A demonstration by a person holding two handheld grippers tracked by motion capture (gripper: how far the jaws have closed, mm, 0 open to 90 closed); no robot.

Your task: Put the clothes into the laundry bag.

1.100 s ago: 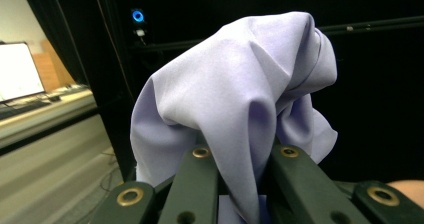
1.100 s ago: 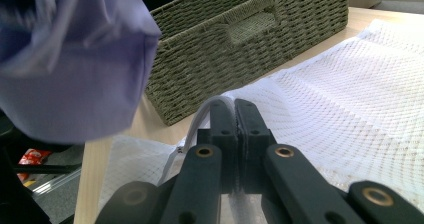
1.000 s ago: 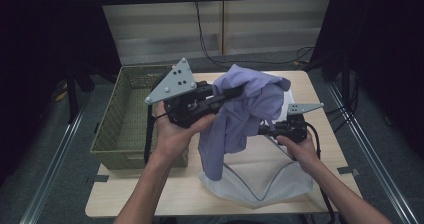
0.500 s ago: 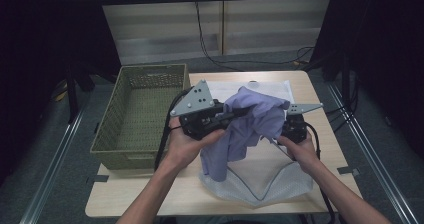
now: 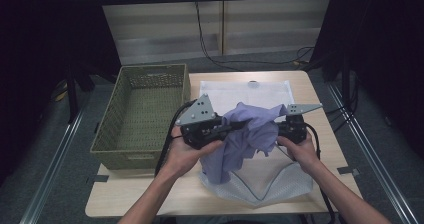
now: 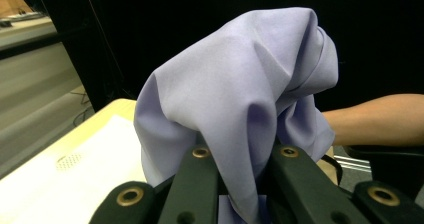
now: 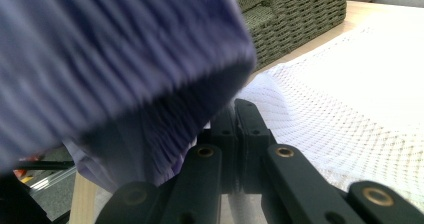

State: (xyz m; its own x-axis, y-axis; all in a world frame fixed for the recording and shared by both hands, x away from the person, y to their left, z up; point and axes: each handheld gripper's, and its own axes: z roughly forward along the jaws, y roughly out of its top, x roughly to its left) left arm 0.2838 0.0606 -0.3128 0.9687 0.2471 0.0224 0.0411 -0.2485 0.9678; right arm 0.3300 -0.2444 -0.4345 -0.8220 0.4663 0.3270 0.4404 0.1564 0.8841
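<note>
A lavender garment (image 5: 243, 134) hangs bunched from my left gripper (image 5: 239, 126), whose jaws are shut on a fold of it (image 6: 240, 179). It droops over a white mesh laundry bag (image 5: 270, 181) lying on the table. My right gripper (image 5: 281, 130) sits just right of the garment, low over the bag. In the right gripper view its jaws (image 7: 235, 121) are pressed together with white mesh (image 7: 350, 109) caught at them, while the lavender garment (image 7: 110, 49) hangs blurred in front. A forearm (image 6: 375, 119) shows behind the cloth.
An empty green wicker basket (image 5: 142, 111) stands at the table's left, close beside my left hand. The flat far part of the mesh bag (image 5: 245, 91) covers the table's middle back. Bare wood (image 5: 150, 194) lies at the front left.
My left gripper has carried the garment rightward and down, from near the basket's edge to above the mesh bag. The right gripper has hardly moved.
</note>
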